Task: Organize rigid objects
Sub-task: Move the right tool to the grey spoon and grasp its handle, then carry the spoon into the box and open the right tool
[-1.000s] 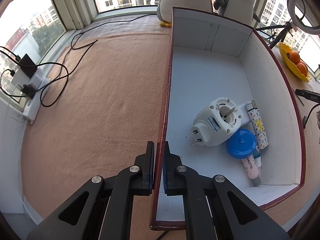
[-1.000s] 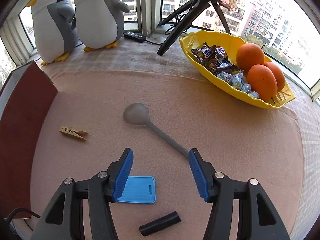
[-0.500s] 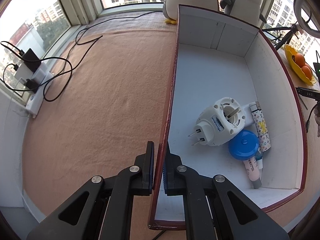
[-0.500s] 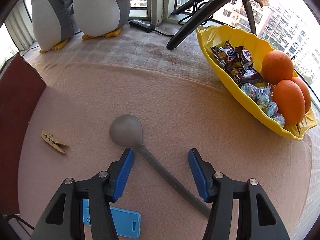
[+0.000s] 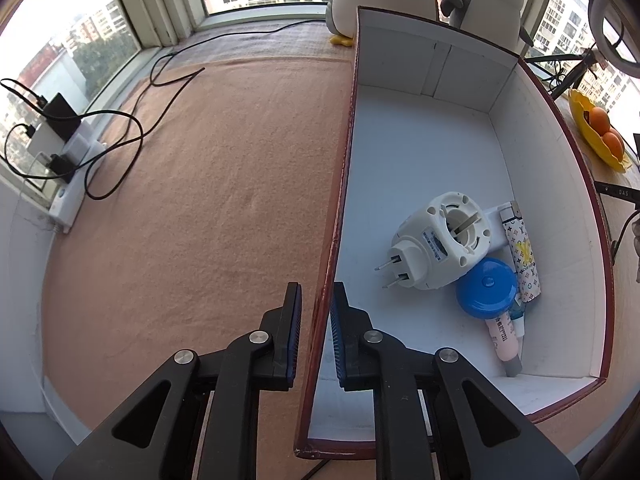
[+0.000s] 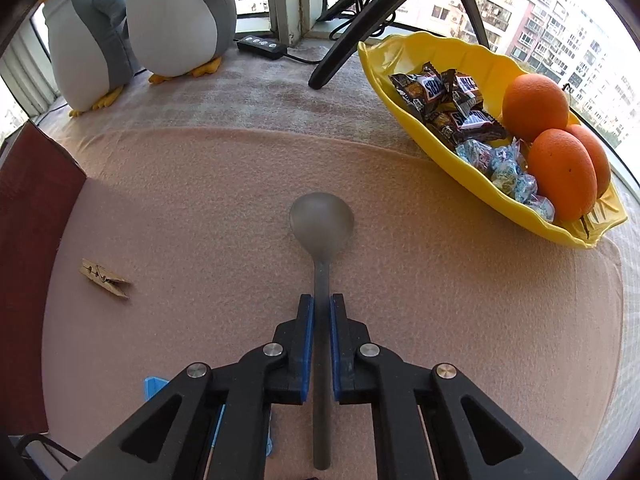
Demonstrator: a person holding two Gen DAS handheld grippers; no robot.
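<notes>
Partly done: box (image 5: 420, 152) holds several items; right hand-held gripper (image 6: 322, 316) clamped on spoon (image 6: 322, 220) handle; left hand-held gripper (image 5: 316, 308) slightly apart, straddling box wall; clothespin (image 6: 105, 278) remains on counter (image 6: 200, 200).

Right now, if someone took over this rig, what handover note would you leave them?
Left gripper: straddles the box side wall, small gap showing on the outer side.
Right gripper: shut on the grey spoon, which lies on the cloth.
Done: plug adapter, blue lid, patterned lighter and pink tube are in the box.
Left: spoon, clothespin, blue card.
</notes>
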